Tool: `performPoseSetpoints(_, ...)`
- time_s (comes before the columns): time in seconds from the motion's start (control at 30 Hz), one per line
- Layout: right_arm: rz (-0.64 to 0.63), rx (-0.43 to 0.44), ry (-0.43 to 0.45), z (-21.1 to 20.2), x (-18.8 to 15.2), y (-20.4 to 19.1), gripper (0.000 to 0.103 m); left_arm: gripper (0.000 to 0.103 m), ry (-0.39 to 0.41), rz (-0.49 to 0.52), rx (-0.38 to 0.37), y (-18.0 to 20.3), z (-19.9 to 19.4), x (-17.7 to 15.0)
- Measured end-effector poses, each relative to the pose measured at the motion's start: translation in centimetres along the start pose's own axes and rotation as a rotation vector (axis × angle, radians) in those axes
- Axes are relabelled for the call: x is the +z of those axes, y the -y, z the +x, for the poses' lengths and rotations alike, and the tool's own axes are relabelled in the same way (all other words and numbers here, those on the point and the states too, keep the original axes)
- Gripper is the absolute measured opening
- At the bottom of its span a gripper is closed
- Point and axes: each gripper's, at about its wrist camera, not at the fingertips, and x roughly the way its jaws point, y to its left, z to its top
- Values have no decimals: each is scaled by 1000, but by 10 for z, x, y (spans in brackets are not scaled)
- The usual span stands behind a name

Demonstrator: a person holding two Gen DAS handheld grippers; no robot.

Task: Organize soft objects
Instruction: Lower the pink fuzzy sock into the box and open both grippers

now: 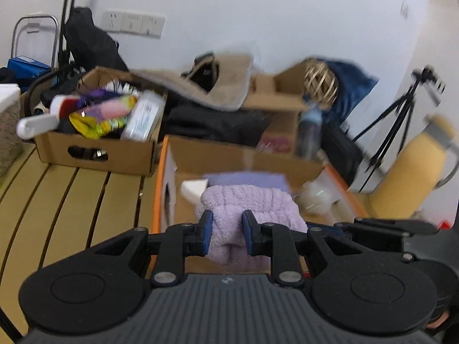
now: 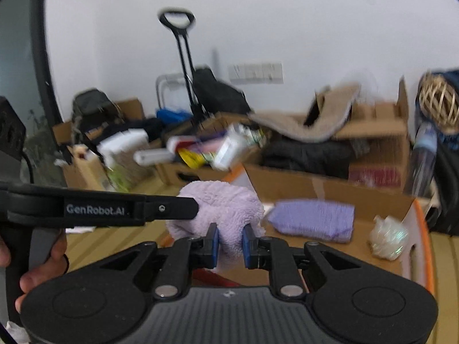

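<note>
A fluffy lilac towel point(image 1: 246, 209) is held up by both grippers over an open cardboard box with an orange rim point(image 1: 229, 154). My left gripper point(image 1: 227, 229) is shut on the towel's near fold. My right gripper point(image 2: 231, 238) is shut on the same lilac towel point(image 2: 221, 203). The left gripper also shows side-on in the right wrist view, with its fingers point(image 2: 172, 207) reaching into the towel from the left. A folded purple cloth point(image 2: 312, 219) lies in the box point(image 2: 330, 189), beside a clear crumpled wrap point(image 2: 388, 239).
A cardboard box point(image 1: 97, 149) full of packets and bottles stands at the back left on the slatted wooden table point(image 1: 71, 195). A beige mat point(image 1: 218, 86), black clothes, more boxes and a wicker ball point(image 1: 321, 81) pile up behind. A tripod point(image 1: 396, 123) and yellow chair point(image 1: 410, 177) stand right.
</note>
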Motion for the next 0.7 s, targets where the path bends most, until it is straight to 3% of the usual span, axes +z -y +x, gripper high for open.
performPoseSetpoints(0.1,16,8,-68,39,-8,14,16,25,-11,25,49,-8,23,-8)
performPoseSetpoints(0.17,28,26,-119,56,-13,18,20,33,1,51,77,-9,29,-13)
performPoseSetpoints(0.3,-1,49,-195,71,-12,9,36,37,8,54,76,-14,28,-15)
performPoseSetpoints(0.37,-13,29,-212,71,-11,4,56,37,15,47,78,-15,21,-11)
performPoseSetpoints(0.4,-18,14,-217,69,-10,2,55,37,21,48,80,-14,17,-9)
performPoseSetpoints(0.53,-6,1,-142,32,2,1,55,39,68,63,92,-9,-22,2)
performPoseSetpoints(0.7,-1,-45,-11,-53,15,3,56,40,128,110,105,3,-89,8)
